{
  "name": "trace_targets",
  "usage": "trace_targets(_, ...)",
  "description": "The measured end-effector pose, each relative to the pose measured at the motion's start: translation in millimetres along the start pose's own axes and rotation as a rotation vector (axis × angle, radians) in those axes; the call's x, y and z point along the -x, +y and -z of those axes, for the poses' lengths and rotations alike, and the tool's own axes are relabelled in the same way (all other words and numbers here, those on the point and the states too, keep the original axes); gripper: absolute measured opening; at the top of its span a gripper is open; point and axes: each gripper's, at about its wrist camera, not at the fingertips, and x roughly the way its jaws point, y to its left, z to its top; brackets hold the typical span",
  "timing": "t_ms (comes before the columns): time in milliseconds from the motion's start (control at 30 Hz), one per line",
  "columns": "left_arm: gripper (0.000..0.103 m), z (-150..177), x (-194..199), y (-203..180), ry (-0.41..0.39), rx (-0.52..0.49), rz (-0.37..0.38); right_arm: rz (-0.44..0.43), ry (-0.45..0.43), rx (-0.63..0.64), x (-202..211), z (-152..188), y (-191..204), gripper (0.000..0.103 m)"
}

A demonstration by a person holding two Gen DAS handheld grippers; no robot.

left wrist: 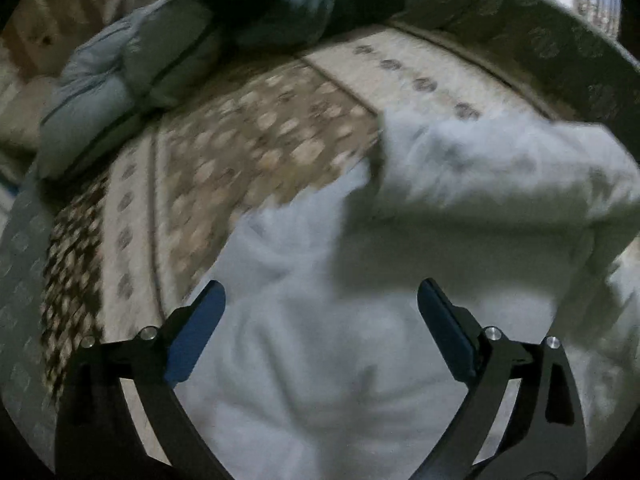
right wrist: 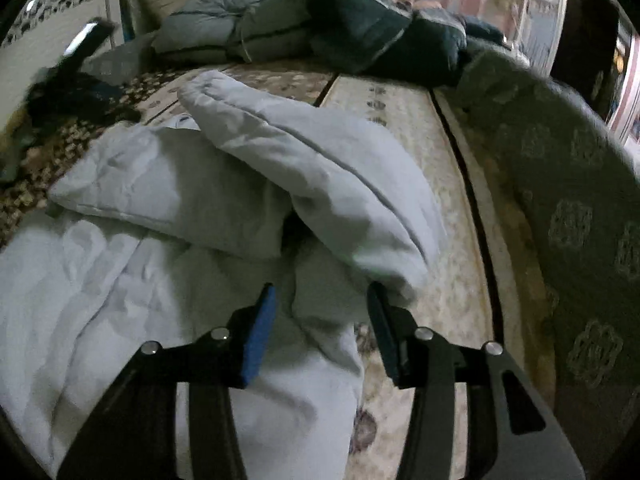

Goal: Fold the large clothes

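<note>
Lying on the patterned bed cover (right wrist: 404, 152): a large white garment (right wrist: 160, 280), crumpled, is seen in both wrist views.
Garment, upper part: two padded sections are folded over the body of the garment; one flat section (right wrist: 168, 184) lies on the side away from the olive cushion (right wrist: 572, 208), and one long rolled section (right wrist: 320, 176) is laid slantwise towards that cushion.
Garment, left wrist view: the white garment (left wrist: 320, 360) is blurred; a folded-over part (left wrist: 480, 168) is seen at the far right of the cloth.
Left claw (left wrist: 320, 312): the jaws are held wide apart above the white cloth; nothing is gripped between the blue pads.
Right claw (right wrist: 322, 320): the jaws are held partly apart over the garment's edge nearest the cushion; cloth is seen in the gap, but the pads are not pressed on it.
Beyond the garment: a grey folded garment (right wrist: 236, 28) and a dark green one (right wrist: 376, 28) are stacked at the far end of the bed cover.
Olive cushion: set along the bed cover's right edge, apart from the white garment.
Image quality: dim, motion-blurred in the left view.
</note>
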Motion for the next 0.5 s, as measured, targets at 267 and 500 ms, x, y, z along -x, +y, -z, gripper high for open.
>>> trace_targets(267, 0.08, -47, -39, -34, 0.03, -0.049, 0.055, 0.06, 0.008, -0.08, -16, -2, -28, 0.062)
trace_targets(500, 0.015, -30, -36, -61, 0.079, -0.111, 0.03, 0.014, 0.002, -0.148, -46, -16, -30, 0.03)
